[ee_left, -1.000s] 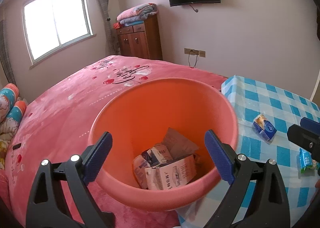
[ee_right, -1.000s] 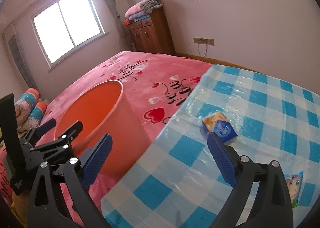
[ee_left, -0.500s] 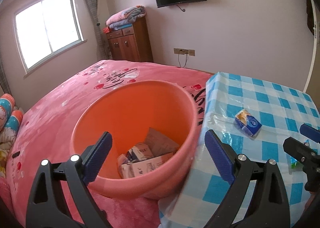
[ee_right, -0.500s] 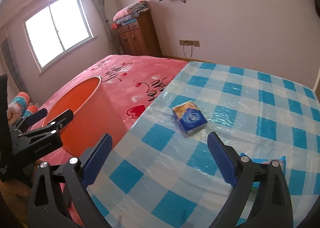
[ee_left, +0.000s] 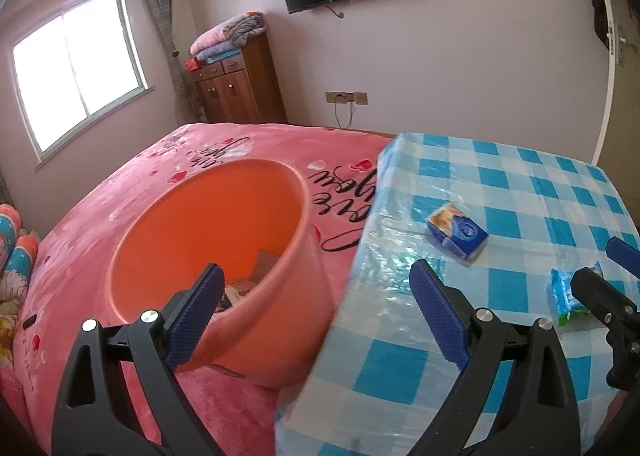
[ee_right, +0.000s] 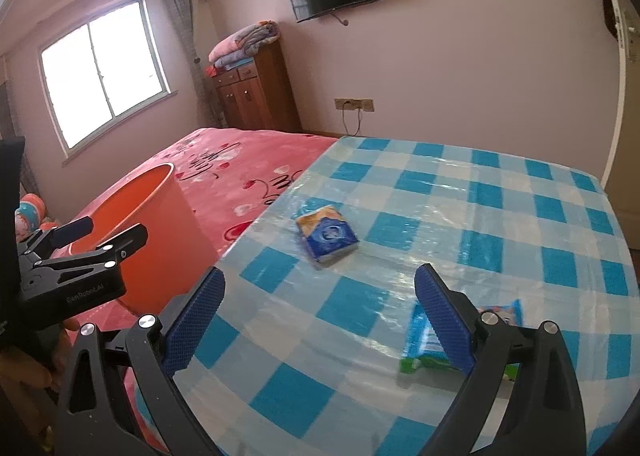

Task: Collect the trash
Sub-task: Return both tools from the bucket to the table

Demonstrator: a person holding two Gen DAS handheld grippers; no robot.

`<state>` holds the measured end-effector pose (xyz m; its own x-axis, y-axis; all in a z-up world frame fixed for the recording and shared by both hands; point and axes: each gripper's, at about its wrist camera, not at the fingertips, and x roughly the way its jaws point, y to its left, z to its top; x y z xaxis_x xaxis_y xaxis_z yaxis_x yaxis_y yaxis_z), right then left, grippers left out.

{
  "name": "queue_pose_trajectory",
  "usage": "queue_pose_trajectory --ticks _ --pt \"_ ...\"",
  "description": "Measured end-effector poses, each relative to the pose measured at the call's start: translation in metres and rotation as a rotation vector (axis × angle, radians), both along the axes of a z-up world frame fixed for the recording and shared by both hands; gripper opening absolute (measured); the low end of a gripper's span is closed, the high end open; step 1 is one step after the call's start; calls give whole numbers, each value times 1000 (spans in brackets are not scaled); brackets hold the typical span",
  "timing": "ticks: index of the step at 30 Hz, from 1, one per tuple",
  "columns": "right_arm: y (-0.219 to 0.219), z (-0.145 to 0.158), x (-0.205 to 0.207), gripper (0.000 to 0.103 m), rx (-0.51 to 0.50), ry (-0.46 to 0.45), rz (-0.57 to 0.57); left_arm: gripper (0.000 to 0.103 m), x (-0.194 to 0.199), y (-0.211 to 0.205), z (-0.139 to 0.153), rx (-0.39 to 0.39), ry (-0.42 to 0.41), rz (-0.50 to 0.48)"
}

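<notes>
Fingers of both grippers spread empty, "GenRoboLAI" on left gripper [ee_right: 84, 234], blue packet [ee_right: 327, 236] on checked table [ee_right: 500, 215].

Bucket [ee_left: 224, 256] sits on the bed [ee_left: 120, 215], left of the surface [ee_right: 500, 215]. One packet [ee_right: 327, 236] lies ahead of the right fingers [ee_right: 444, 316], another wrapper [ee_right: 424, 340] right beside them.

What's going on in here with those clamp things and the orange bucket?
A person is tidying up litter, holding a two-finger gripper in each hand. Both the left gripper and the right gripper are open and empty. An orange bucket beside the checked table already has some crumpled packaging in it. Two pieces remain on the table: a blue packet and a blue-green wrapper lying close to the right gripper.
</notes>
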<state>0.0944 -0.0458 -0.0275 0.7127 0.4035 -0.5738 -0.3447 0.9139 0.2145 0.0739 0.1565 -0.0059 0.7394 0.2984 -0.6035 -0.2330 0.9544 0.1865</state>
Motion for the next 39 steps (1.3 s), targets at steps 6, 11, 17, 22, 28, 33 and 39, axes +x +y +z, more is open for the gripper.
queue_pose_trajectory --ticks 6,11,17,22,28,33,39 --pt "-22 -10 -4 95 -13 -9 -35 94 3 -19 -8 1 21 -28" --pt "-39 -18 -5 95 -17 -11 -57 94 6 -33 -17 0 45 -52" --pt "-66 -24 -2 95 12 0 -96 94 9 -47 -28 -8 72 -83" --pt "-88 -33 4 95 32 34 -126 94 14 -59 -35 -30 88 -111" --pt "-113 -50 14 95 45 104 -147 94 23 -74 -44 -50 107 -140" --pt "-125 -66 24 95 52 171 -143 94 29 -83 -58 -63 141 -150" --pt "-133 -78 33 95 48 218 -124 94 35 -88 -73 -64 181 -151"
